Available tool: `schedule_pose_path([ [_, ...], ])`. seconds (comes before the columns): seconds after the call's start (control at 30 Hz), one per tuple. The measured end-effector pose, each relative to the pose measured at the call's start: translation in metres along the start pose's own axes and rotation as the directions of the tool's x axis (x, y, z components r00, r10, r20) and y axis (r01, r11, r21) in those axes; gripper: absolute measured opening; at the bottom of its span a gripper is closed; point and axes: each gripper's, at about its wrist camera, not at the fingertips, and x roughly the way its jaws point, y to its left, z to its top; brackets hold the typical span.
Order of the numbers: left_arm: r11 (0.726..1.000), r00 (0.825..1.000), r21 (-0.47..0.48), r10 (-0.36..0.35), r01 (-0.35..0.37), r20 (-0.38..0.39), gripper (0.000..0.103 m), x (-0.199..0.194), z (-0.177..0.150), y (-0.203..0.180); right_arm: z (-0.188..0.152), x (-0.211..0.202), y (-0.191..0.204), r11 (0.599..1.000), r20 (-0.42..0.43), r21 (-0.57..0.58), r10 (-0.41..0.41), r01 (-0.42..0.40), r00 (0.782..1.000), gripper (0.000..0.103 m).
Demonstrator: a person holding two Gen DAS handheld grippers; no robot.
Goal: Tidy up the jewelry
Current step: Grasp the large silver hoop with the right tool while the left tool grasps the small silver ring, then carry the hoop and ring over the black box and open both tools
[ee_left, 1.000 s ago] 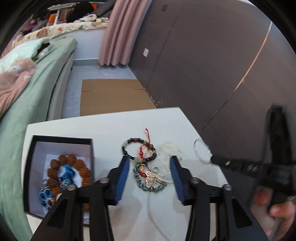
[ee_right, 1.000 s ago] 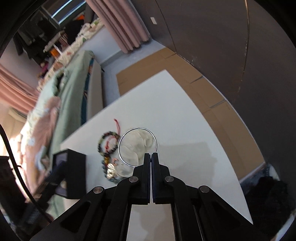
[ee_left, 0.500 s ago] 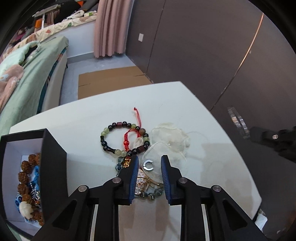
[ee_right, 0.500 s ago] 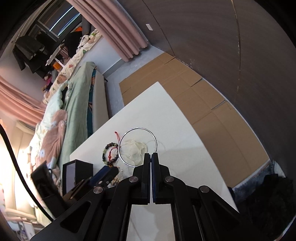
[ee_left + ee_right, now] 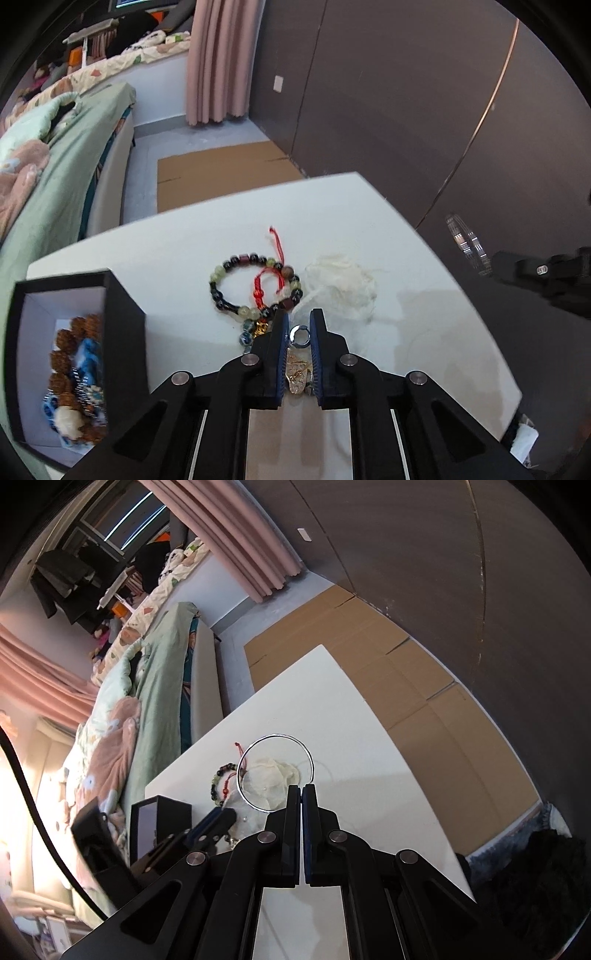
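Your left gripper (image 5: pixel 299 325) has its fingers closed down to a narrow gap on the small silver ring (image 5: pixel 300 335) amid the jewelry pile near the middle of the white desk (image 5: pixel 207 229), while your right gripper (image 5: pixel 300 792) is pinched fully shut on the thin silver bangle (image 5: pixel 275 771), held up over the desk's right side. One beaded bracelet (image 5: pixel 255 288) with one red cord (image 5: pixel 271 280) lies just beyond the left fingers, beside one white pouch (image 5: pixel 341 288). One open black box (image 5: pixel 70 354) holding more beads sits at the desk's left edge; the far half of the desk is bare, and no writing is readable.
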Motion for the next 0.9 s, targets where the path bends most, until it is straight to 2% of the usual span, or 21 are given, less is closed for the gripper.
schedule_pose_path([
  [0.27,0.995,0.998,-0.079,-0.060,0.062,0.030,0.012,-0.033,0.008,0.028,-0.004,0.006,0.025,0.998,0.016,-0.026,0.064,-0.064,0.998,0.002],
  [0.6,0.989,0.988,-0.128,-0.061,0.079,0.140,0.012,-0.083,0.015,0.064,-0.013,0.021,0.069,0.986,0.006,-0.064,0.155,-0.154,0.988,0.002],
  [0.9,0.980,0.963,-0.177,-0.038,0.088,0.266,0.012,-0.132,0.015,0.095,-0.023,0.027,0.106,0.960,0.034,-0.104,0.266,-0.262,0.963,0.002],
])
